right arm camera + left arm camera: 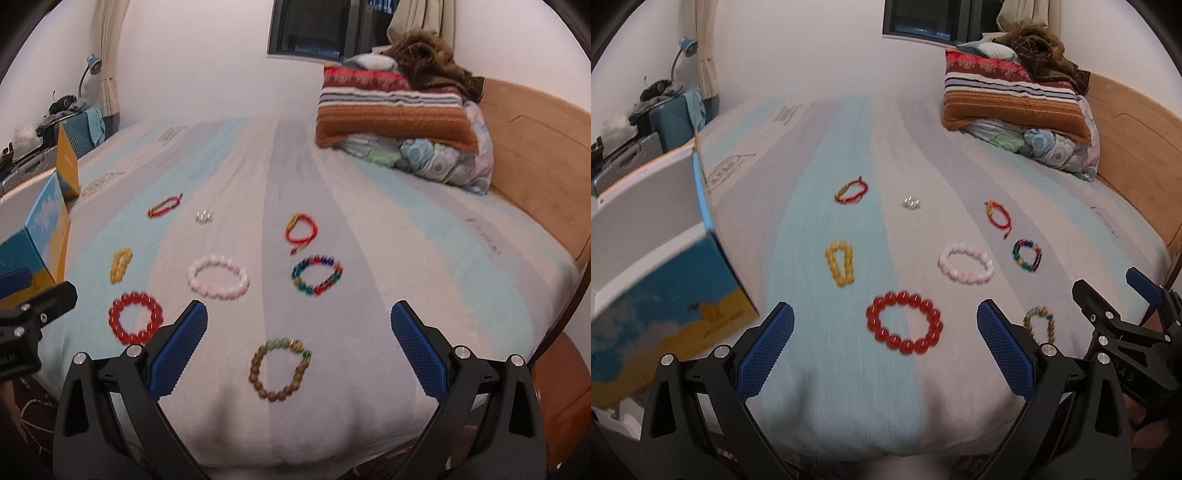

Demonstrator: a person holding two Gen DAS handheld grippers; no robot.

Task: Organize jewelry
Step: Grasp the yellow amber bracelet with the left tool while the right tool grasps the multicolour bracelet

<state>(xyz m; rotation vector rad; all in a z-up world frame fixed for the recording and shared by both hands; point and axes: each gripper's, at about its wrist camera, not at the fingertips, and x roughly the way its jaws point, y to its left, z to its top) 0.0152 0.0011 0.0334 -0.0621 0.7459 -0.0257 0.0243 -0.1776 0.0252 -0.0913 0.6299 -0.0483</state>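
Several bracelets lie on the striped bedsheet. My left gripper (885, 317) is open and empty, above the near edge of the bed, with the big red bead bracelet (904, 322) between its fingers. My right gripper (299, 314) is open and empty, with the brown bead bracelet (280, 370) just ahead of it. Farther off lie a pink bracelet (218, 277), a multicoloured one (317, 275), a yellow one (840, 262), two red cord bracelets (851, 190) (301, 229) and a small clear bead cluster (911, 202).
An open blue and yellow cardboard box (661, 280) stands at the left on the bed edge. Stacked pillows and blankets (1015, 99) sit at the far right by the wooden headboard (1137, 147). A suitcase and lamp stand at far left.
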